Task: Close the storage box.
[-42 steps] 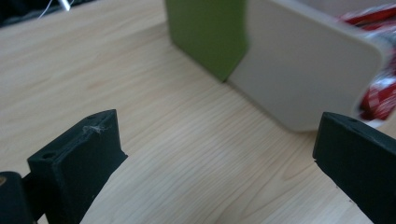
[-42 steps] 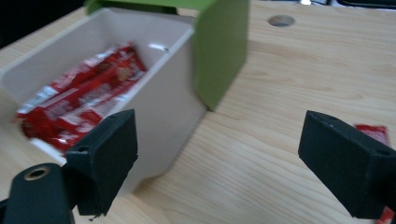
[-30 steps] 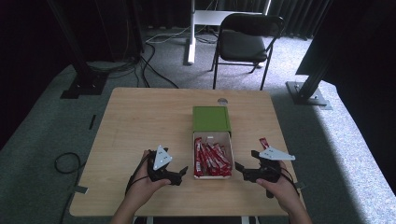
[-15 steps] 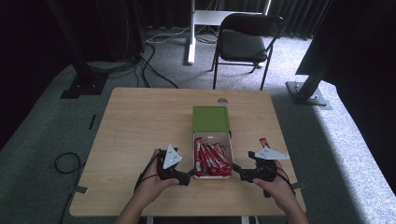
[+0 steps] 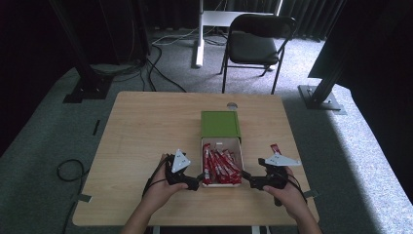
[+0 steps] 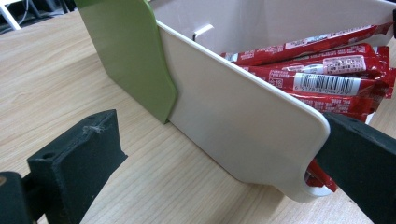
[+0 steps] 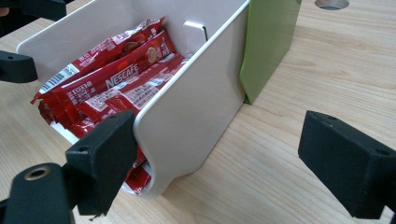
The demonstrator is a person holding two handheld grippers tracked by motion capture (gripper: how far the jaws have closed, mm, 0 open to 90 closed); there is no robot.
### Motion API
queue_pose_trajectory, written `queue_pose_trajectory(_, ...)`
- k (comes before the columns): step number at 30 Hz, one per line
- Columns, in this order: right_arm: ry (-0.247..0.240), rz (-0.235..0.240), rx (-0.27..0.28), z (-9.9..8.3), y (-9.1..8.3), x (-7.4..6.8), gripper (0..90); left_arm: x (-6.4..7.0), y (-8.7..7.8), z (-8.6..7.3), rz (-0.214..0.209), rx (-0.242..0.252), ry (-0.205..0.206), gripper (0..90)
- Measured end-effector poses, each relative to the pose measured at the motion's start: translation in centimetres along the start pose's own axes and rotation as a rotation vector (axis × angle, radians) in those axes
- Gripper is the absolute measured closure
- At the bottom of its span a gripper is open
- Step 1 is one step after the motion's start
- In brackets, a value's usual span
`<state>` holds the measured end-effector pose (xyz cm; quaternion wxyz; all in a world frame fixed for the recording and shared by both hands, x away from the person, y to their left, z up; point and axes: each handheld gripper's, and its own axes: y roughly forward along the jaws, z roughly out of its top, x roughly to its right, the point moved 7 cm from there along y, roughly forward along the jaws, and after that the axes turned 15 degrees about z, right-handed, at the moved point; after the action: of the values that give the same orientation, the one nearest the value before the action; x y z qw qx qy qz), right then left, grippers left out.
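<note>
White tray (image 6: 243, 126) of red sachets (image 7: 121, 79), near end hidden behind tool tips

Light wooden table (image 5: 146, 126) stood on grey carpet floor (image 5: 44, 146), with a round grommet hole (image 5: 232, 105) near its far edge. Black folding chair (image 5: 258, 41) sat behind the table, just beyond it. White desk leg (image 5: 198, 34) rose further back, cables (image 5: 160, 53) trailing over the carpet beside it. Black stand with a flat base plate (image 5: 85, 90) was at far left, another dark post on a grey base plate (image 5: 319, 95) at right. Dark curtains (image 5: 311, 19) closed the back. Bright light fell on the floor at right (image 5: 360, 146); left side stayed dim. Loose black cable loop (image 5: 70, 170) lay on the floor by the table's left edge.
</note>
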<state>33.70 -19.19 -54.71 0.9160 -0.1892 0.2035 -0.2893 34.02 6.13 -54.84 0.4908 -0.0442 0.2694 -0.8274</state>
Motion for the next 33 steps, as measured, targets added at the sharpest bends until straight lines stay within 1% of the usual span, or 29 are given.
queue_pose_trajectory(2,0.001,0.001,-0.001,0.0,0.01,0.02,11.4,-0.02,0.14,-0.03,-0.001,-0.001,-0.007,2.0)
queue_pose_trajectory(10,0.007,0.006,0.001,0.1,0.19,0.16,11.3,-0.26,0.29,0.08,0.007,-0.003,-0.001,2.0)
queue_pose_trajectory(18,0.013,0.005,0.004,0.16,0.34,0.29,11.4,-0.4,0.52,0.11,0.008,-0.006,-0.011,2.0)
queue_pose_trajectory(24,0.023,0.008,0.005,0.14,0.5,0.42,11.3,-0.5,0.6,0.17,0.008,-0.006,-0.009,2.0)
queue_pose_trajectory(33,0.022,0.006,0.001,0.3,0.65,0.59,11.1,-0.67,0.84,0.23,0.005,-0.011,-0.012,2.0)
